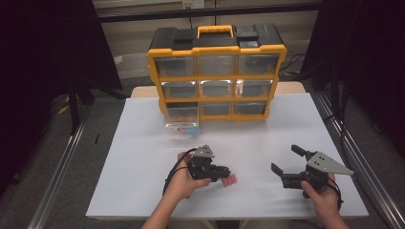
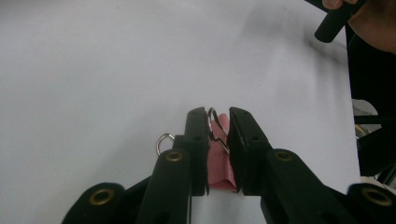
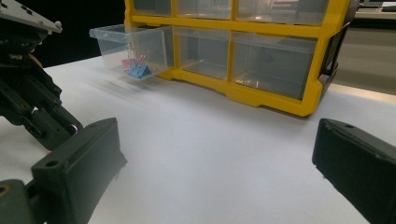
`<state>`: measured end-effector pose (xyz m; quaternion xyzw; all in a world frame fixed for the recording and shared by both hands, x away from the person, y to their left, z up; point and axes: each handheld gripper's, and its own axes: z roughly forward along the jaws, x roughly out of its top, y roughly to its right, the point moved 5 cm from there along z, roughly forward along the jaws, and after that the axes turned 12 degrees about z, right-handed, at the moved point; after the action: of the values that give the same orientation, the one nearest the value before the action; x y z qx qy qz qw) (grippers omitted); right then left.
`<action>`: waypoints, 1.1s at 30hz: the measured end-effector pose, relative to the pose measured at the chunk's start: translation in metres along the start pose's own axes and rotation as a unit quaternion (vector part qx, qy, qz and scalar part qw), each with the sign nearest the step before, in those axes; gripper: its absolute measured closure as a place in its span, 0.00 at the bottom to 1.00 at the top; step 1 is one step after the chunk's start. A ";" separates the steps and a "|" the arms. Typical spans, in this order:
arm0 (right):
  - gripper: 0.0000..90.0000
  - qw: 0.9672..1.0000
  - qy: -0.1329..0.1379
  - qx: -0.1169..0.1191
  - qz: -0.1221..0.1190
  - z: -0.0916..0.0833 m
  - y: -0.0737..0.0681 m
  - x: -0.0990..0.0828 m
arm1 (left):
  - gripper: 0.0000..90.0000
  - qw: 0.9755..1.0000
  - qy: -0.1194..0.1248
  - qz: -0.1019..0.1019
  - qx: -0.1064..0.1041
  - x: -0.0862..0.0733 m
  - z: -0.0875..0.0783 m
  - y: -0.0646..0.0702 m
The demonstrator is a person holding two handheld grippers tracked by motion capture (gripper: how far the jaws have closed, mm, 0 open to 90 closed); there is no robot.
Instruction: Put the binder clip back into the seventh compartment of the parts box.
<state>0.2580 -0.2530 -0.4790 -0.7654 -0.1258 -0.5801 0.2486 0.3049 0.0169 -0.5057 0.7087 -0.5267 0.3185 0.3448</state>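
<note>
Yellow drawer cabinet [image 1: 217,71] at table's far edge; bottom-left clear drawer [image 1: 181,119] pulled out, clips inside.

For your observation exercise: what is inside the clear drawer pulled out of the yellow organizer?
The pulled-out drawer holds a blue binder clip with a pink one behind it; the blue clip partly covers the pink one. The other drawers are too hazy to read.

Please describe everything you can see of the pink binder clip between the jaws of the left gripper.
The pink binder clip is small, with a folded pink body that looks like painted metal and two silver wire handles. It lies on the white table sheet, between the jaws of the left gripper. The pads stand close at both its sides and appear to press on it.
</note>
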 end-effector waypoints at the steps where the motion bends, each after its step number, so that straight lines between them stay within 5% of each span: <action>1: 0.01 1.000 0.000 0.000 0.000 0.000 0.000 0.000 | 0.88 1.000 0.000 -0.003 -0.002 0.000 0.000 0.000; 9: 0.01 1.000 0.000 0.000 0.000 0.000 0.000 0.000 | 0.98 1.000 0.006 -0.014 -0.018 0.005 -0.004 0.005; 22: 0.01 1.000 0.001 0.000 -0.003 0.000 0.000 0.000 | 1.00 1.000 -0.001 -0.007 0.017 0.005 -0.016 -0.004; 33: 0.01 1.000 0.002 -0.001 -0.002 0.000 0.000 0.000 | 0.98 1.000 0.003 -0.012 0.006 0.002 -0.009 -0.003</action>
<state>0.2580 -0.2531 -0.4786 -0.7643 -0.1263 -0.5823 0.2468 0.3076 0.0237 -0.4997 0.7161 -0.5155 0.3196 0.3455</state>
